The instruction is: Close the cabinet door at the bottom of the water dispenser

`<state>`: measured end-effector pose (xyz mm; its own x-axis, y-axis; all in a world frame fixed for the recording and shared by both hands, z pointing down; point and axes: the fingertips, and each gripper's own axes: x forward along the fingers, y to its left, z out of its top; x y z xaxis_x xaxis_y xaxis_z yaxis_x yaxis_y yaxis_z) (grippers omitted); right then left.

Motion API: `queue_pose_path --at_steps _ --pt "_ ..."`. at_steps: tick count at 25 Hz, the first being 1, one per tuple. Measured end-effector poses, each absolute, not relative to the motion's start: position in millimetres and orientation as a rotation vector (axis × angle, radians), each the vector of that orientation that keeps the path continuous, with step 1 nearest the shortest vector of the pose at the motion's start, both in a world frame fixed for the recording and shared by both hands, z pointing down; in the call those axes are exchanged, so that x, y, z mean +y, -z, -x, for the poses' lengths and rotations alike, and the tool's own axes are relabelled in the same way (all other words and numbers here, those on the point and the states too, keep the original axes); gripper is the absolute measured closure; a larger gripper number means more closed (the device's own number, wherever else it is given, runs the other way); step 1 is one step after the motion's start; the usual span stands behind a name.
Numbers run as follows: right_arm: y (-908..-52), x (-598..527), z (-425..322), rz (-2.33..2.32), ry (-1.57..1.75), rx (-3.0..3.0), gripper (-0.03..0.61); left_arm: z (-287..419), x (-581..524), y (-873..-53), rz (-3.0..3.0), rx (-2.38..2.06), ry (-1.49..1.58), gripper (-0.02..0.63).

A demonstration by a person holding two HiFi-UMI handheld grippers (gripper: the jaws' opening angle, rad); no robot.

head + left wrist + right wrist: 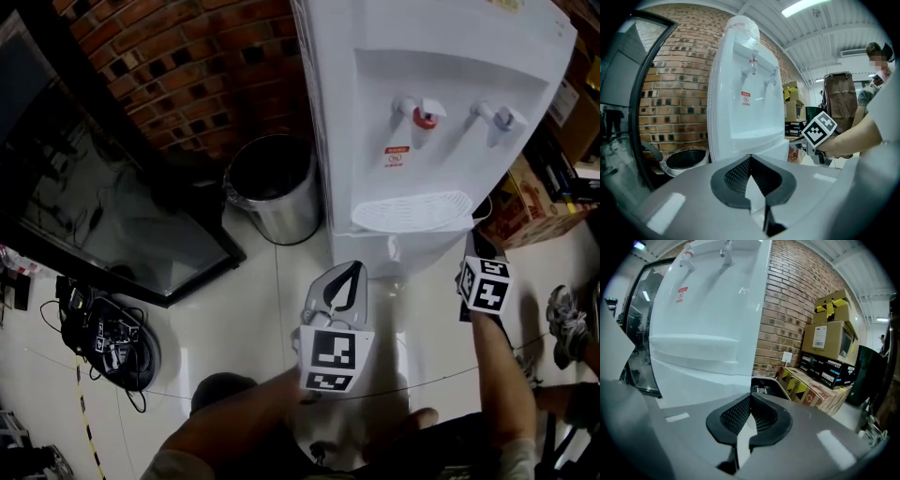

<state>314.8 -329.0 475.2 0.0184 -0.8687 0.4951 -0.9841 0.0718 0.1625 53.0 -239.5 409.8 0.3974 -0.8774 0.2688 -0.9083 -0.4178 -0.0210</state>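
Note:
The white water dispenser [422,103] stands against the brick wall, with a red tap and a blue tap above its drip tray [412,211]. Its lower cabinet front [398,251] shows only as a narrow white strip under the tray, and I cannot tell how the door stands. My left gripper [354,269] hangs in front of that strip, shut and empty [750,157]. My right gripper [751,395], also shut with nothing in it, is off the dispenser's lower right corner. Its marker cube [485,284] shows in the head view and in the left gripper view [819,130].
A steel bin [277,187] stands left of the dispenser. A dark glass door [112,206] leans at the left, with cables [108,342] on the floor before it. Cardboard boxes [829,341] are stacked right of the dispenser. A person's shoe [565,323] is at the right edge.

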Motion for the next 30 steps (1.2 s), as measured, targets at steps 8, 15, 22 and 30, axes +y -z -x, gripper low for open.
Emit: queue_pose_path --at_steps 8,15,22,30 --pt "-474.9 -353.6 -310.8 -1.878 -0.326 -1.901 0.578 -45.2 -254.0 -406.0 -2.501 -1.631 -0.336 0.614" --pt "-463.4 -341.6 -301.6 -1.881 -0.334 -1.937 0.577 -49.1 -253.8 -397.9 -2.522 -1.617 -0.298 0.614" --pt "-394.1 -299.7 -267.2 -1.901 -0.209 -2.070 0.577 -43.5 -239.0 -374.0 -2.543 -1.622 -0.227 0.614" --pt "-317.3 -224.6 -233.2 -1.925 -0.067 -2.211 0.578 -33.9 -207.6 -342.7 -2.549 -1.638 -0.138 0.614"
